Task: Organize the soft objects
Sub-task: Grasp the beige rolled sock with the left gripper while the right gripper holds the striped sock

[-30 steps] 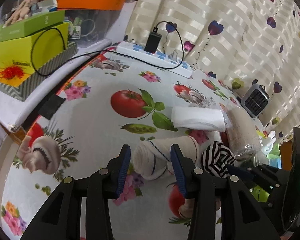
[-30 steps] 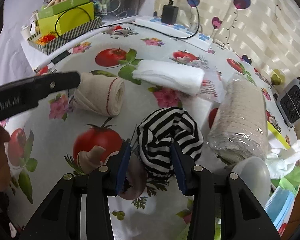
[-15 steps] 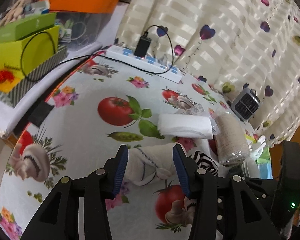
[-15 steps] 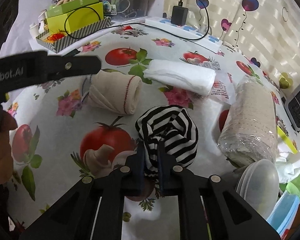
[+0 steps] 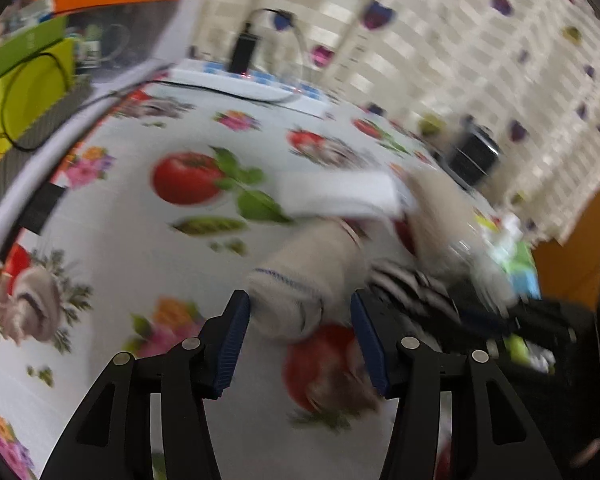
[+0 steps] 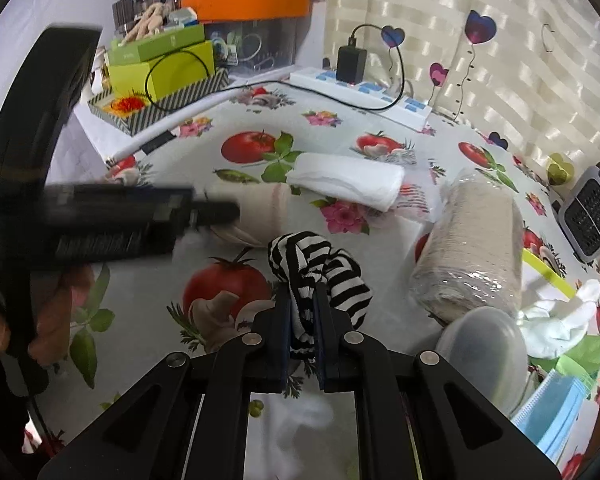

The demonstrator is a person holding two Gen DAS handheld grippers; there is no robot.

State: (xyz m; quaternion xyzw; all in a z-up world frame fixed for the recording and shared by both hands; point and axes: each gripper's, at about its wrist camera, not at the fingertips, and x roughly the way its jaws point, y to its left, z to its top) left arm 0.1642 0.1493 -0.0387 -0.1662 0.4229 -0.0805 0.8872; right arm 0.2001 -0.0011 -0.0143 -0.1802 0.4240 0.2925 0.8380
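My right tongs (image 6: 303, 320) are pinching 1 striped sock (image 6: 320, 264), just off the worktop (image 6: 380, 248). Left tongs (image 5: 300, 320) have just been opening & stand spread wide round 1 beige bandage roll (image 5: 300, 284), not gripping it. Further out: 1 white folded cloth (image 6: 348, 180), 1 wrapped beige roll (image 6: 472, 256), 1 power strip (image 6: 364, 92).

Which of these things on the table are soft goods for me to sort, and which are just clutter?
Sort: striped sock, beige bandage roll, white cloth, wrapped roll.

Clutter: power strip, green boxes, orange tub, masks.
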